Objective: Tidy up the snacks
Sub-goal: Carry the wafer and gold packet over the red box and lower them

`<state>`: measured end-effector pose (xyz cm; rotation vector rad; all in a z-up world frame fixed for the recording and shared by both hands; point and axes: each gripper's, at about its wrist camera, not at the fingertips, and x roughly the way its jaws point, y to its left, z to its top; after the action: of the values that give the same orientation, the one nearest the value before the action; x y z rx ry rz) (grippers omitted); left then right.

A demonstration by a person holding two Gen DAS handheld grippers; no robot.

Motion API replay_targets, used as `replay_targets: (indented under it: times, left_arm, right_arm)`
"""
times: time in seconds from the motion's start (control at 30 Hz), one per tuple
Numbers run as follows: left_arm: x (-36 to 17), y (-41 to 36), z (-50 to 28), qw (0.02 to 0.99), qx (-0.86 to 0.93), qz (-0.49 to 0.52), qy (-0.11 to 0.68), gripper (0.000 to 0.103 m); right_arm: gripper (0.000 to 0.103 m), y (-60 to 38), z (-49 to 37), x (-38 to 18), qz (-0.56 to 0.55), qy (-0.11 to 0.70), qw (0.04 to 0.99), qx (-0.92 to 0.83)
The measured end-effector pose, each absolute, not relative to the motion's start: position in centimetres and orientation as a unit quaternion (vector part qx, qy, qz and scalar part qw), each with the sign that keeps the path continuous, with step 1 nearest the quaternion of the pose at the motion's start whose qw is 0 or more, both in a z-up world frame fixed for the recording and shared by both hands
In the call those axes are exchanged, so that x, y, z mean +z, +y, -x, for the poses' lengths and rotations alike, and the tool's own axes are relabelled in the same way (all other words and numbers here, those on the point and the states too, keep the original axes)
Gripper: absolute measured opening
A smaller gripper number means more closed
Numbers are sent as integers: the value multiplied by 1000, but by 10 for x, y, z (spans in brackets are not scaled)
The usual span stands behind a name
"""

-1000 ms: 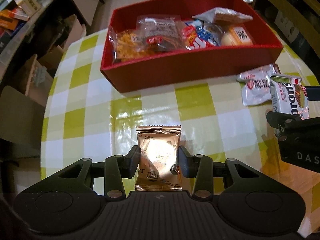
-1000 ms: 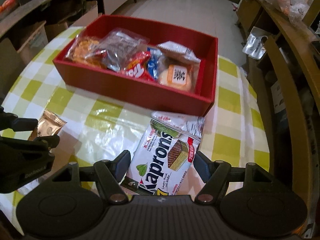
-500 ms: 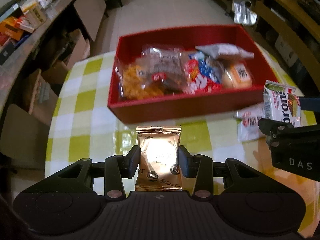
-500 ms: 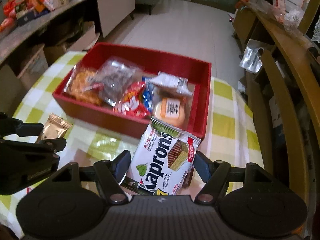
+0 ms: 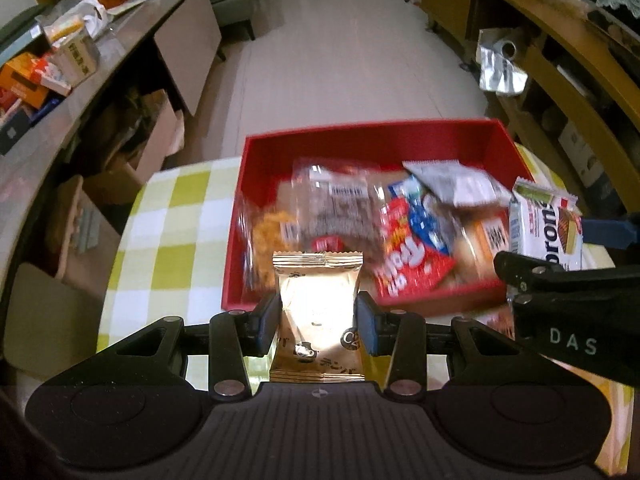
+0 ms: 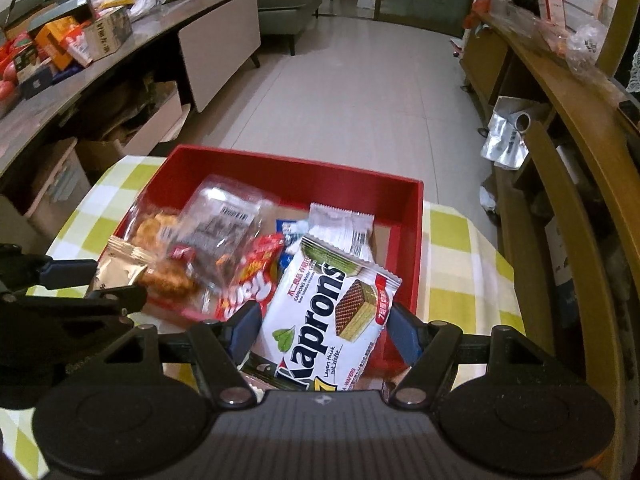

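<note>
Green-and-white checked counter (image 5: 168, 216) carries a red rectangular box (image 6: 296, 172) already crowded with packets, while the left claw (image 5: 317, 317) grips a small gold foil sachet (image 5: 318, 304) and the right claw (image 6: 324, 330) a white Kaprons wafer pack (image 6: 328, 312) at its near wall (both probably go in next).

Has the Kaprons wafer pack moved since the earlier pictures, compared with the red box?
Yes. The Kaprons wafer pack, held in the right gripper, has been carried from the table toward the red box and now overlaps its near wall.
</note>
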<state>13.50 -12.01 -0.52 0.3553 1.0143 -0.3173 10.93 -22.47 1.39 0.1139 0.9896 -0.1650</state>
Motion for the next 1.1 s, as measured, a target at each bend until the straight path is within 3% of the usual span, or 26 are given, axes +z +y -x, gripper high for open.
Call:
replay_targets:
  times: [0.53,1.1]
  left_arm:
    - [-22,-140,-199,848,-136,-145,492,50]
    - [-37,-144,-210,845,-125,-159,496,51]
  right_arm:
    - [76,-240,-170,-12,-65,478,872,-80]
    - [76,-241,-183,-20,-62,475,874,-83]
